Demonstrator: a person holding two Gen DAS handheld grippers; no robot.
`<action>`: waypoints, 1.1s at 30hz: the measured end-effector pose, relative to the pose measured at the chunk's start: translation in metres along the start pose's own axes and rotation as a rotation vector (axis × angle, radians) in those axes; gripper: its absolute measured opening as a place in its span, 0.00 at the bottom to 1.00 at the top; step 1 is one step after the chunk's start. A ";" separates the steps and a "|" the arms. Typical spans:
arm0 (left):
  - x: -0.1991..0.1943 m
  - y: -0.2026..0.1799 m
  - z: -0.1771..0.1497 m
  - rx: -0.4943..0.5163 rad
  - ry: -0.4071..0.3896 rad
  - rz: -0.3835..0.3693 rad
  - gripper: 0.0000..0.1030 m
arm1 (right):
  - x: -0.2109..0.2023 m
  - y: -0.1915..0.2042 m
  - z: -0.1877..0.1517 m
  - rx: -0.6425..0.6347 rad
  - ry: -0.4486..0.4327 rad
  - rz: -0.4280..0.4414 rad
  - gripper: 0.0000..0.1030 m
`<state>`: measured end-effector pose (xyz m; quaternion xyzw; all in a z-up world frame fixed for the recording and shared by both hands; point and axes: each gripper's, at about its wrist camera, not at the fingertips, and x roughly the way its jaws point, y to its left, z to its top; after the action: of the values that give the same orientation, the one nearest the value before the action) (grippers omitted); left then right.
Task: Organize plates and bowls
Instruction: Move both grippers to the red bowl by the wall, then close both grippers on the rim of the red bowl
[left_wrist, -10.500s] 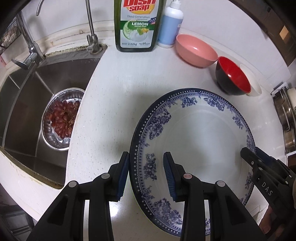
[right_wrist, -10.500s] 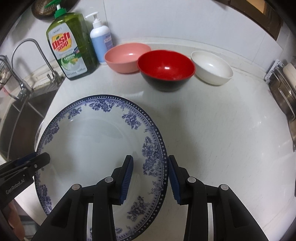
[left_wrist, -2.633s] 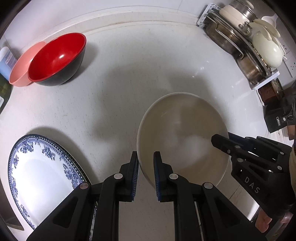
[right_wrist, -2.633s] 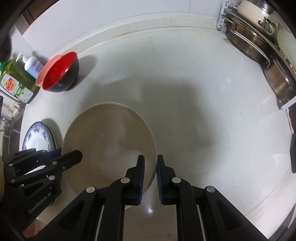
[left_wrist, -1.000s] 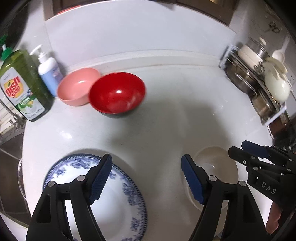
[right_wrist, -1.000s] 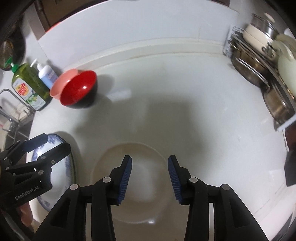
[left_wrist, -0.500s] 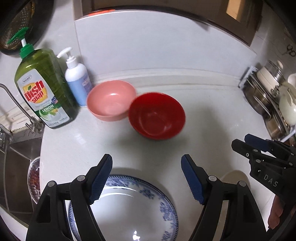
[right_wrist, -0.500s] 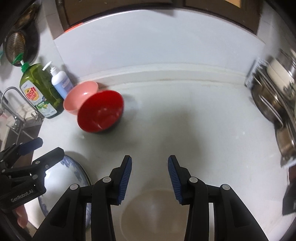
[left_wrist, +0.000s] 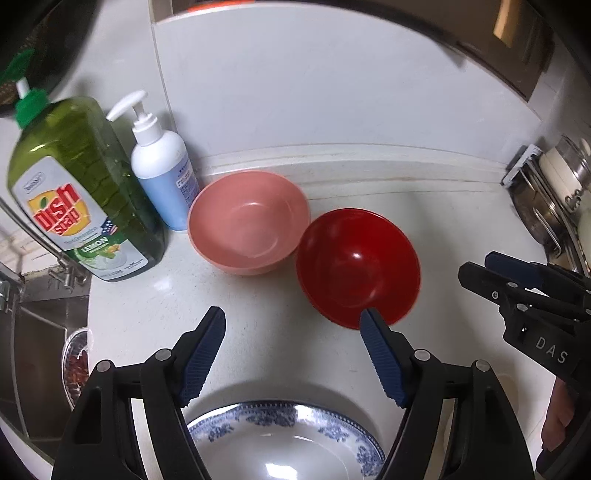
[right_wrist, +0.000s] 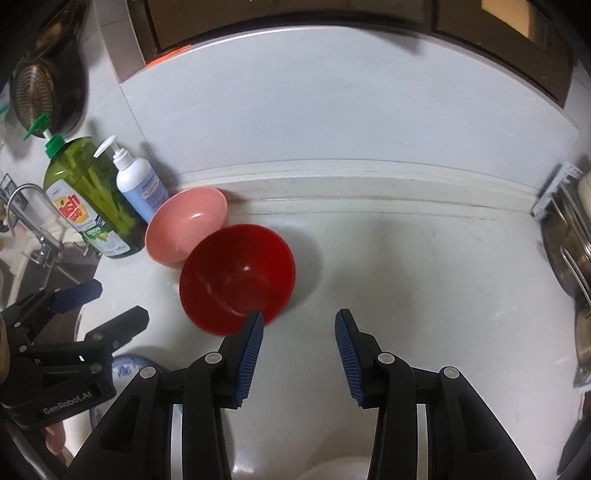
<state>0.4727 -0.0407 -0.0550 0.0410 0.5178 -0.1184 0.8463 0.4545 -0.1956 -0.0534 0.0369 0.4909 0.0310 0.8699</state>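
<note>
A red bowl (left_wrist: 356, 266) and a pink bowl (left_wrist: 248, 232) stand side by side on the white counter; both also show in the right wrist view, red bowl (right_wrist: 236, 280), pink bowl (right_wrist: 186, 227). The blue-patterned plate (left_wrist: 284, 439) lies right below my left gripper (left_wrist: 291, 325), which is open and empty above the counter, in front of the bowls. My right gripper (right_wrist: 299, 325) is open and empty, its left finger beside the red bowl's near rim. The white bowl's rim (right_wrist: 340, 469) shows at the bottom edge.
A green dish soap bottle (left_wrist: 77, 192) and a white pump bottle (left_wrist: 160, 173) stand at the back left. The sink (left_wrist: 33, 339) is to the left. A rack with pots (left_wrist: 554, 206) stands at the right. A wall runs behind the counter.
Both grippers have let go of the white bowl, opened, and swung left and forward toward the red and pink bowls, which now look closer.
</note>
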 end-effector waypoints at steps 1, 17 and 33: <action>0.004 0.001 0.004 0.000 0.012 -0.004 0.70 | 0.003 0.000 0.003 0.003 0.008 0.007 0.41; 0.068 0.004 0.034 -0.062 0.157 -0.079 0.44 | 0.076 -0.006 0.029 0.077 0.169 0.049 0.39; 0.109 -0.006 0.039 -0.071 0.235 -0.118 0.21 | 0.104 -0.008 0.031 0.078 0.242 0.038 0.14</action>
<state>0.5528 -0.0711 -0.1329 -0.0061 0.6186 -0.1440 0.7723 0.5355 -0.1951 -0.1270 0.0761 0.5921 0.0327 0.8016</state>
